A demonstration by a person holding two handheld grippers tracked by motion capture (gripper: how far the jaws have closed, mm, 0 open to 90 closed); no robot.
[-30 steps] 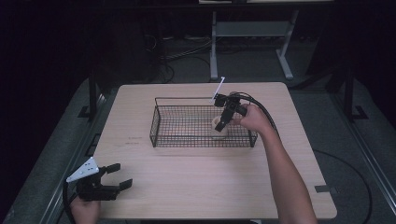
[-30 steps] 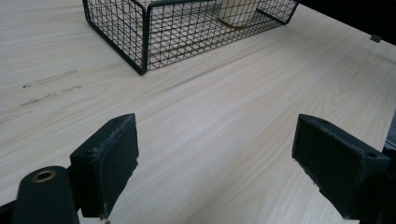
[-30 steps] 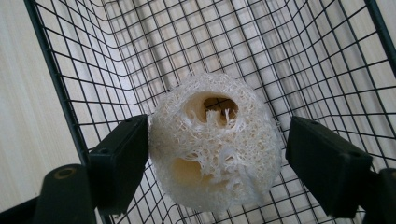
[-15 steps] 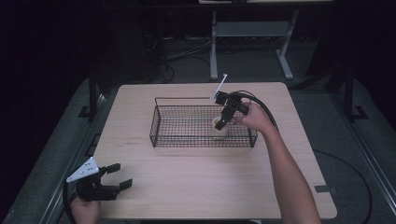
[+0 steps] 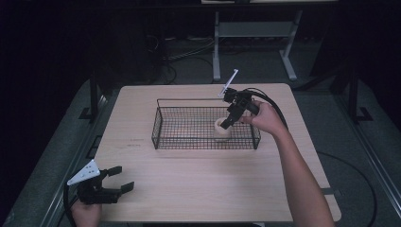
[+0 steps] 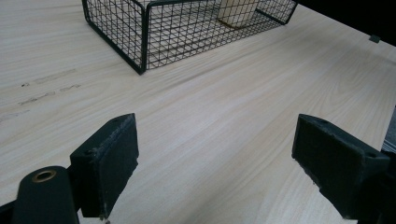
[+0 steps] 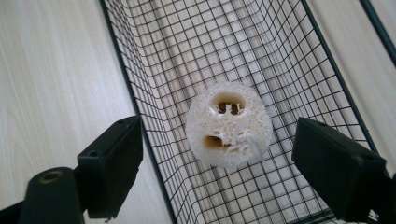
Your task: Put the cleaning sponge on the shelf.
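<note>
The loofah piece [image 7: 228, 125] sits in the wire basket [image 5: 163, 137] near its right end, the right gripper [image 7: 219, 163] hangs over it with jaws wide, seemingly placement done, while the left gripper [image 5: 120, 180] rests wide open at the tabletop's near-left corner.

We see the wire basket [image 5: 204, 126] mid-table [image 5: 198, 189], toward the far side. The loofah piece [image 5: 221, 130] sits in it, right of centre, near the front wall. The right gripper [image 5: 227, 124] hangs over the loofah piece from the basket's right. The left gripper [image 5: 124, 178] sits at the table's near-left corner, well apart from the basket.
</note>
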